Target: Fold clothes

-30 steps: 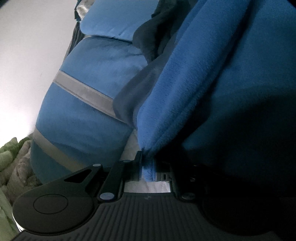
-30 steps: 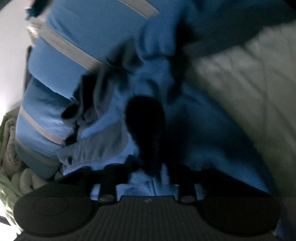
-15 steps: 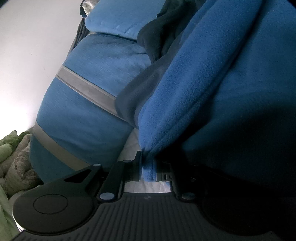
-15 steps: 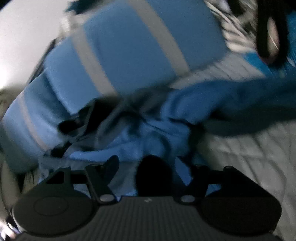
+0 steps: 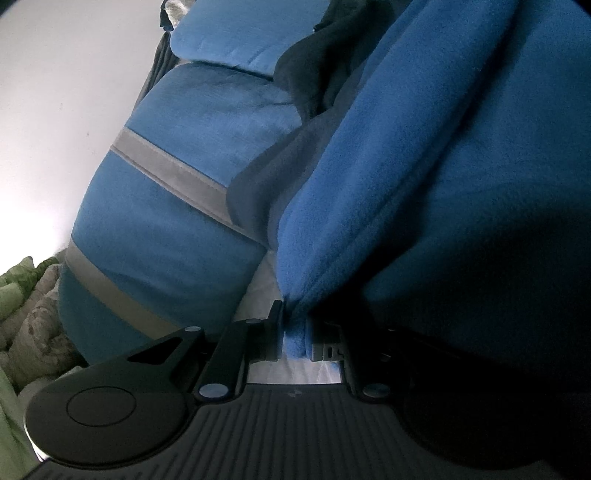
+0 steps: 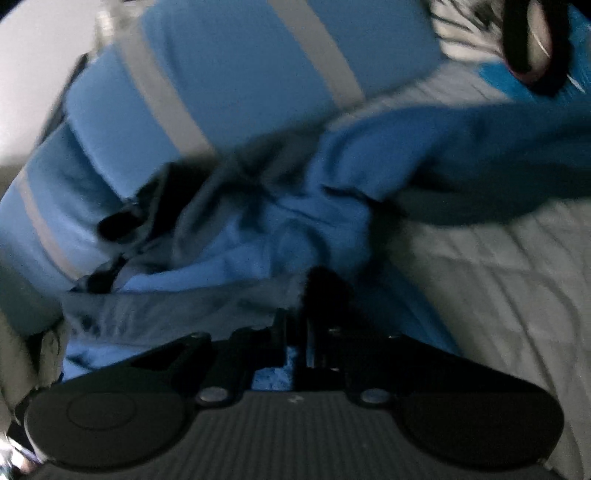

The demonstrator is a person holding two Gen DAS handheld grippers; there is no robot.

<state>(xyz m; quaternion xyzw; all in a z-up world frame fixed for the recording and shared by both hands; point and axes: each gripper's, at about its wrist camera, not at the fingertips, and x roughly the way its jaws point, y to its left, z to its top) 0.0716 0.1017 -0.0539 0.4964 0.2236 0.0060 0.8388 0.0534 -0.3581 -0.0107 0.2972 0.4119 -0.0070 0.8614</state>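
Observation:
A blue fleece garment [image 5: 424, 166] with a grey lining hangs bunched over the right of the left wrist view. My left gripper [image 5: 295, 332] is shut on a fold of its edge. In the right wrist view the same garment [image 6: 295, 229] lies crumpled on the white quilted bed cover [image 6: 498, 295], one part stretching away to the right. My right gripper [image 6: 295, 332] has its fingers close together with blue fleece pinched between them. A dark patch of cloth just ahead hides the fingertips. This view is blurred.
Blue pillows with grey stripes [image 5: 177, 206] [image 6: 258, 66] are stacked against a white wall [image 5: 55, 92] behind the garment. A green quilt [image 5: 22, 302] bunches at the left. A black-and-white patterned cloth [image 6: 465, 33] and a dark object [image 6: 535, 44] lie far right.
My right gripper stood wide open half a second ago and is now shut on the fleece. Its view swung up toward the pillows. The left gripper kept its hold, barely moving.

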